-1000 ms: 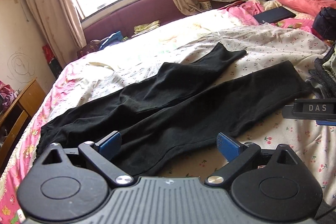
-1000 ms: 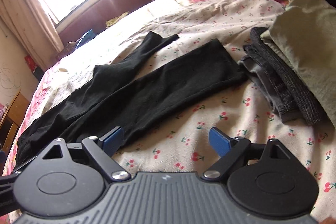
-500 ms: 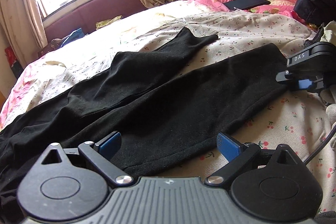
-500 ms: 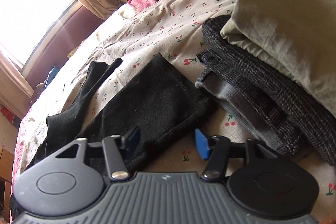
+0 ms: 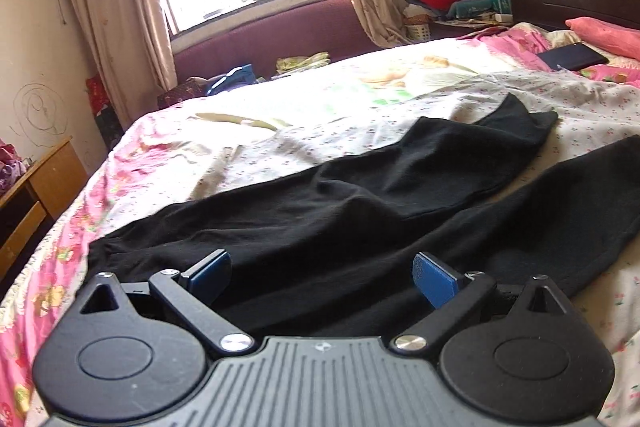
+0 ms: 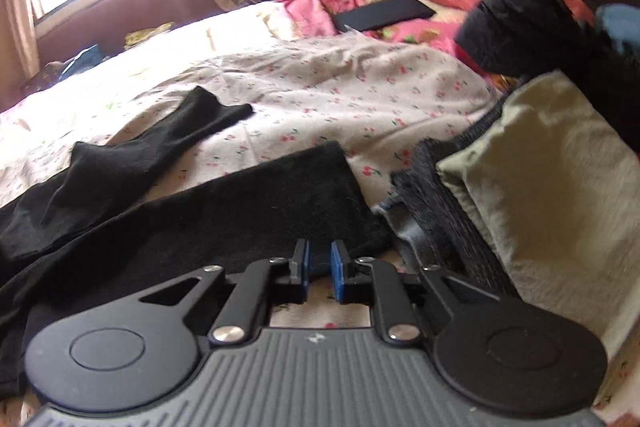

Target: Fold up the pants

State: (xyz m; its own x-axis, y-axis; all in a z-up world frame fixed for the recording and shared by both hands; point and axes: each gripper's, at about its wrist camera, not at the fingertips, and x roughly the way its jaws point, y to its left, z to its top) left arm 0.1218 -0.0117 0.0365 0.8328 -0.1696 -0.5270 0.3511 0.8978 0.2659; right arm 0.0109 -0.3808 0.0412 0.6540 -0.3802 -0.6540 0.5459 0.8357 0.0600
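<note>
Right wrist view shows the right gripper low at the hem of the near leg of the black pants, its jaws closing to a narrow gap with dark cloth between them, likely to lift that leg over for a fold. The pants lie spread flat on the bed, legs apart, giving room to fold. A pile of folded clothes sits just beside the hem. The left gripper hovers near the waist end, jaws wide and holding nothing.
</note>
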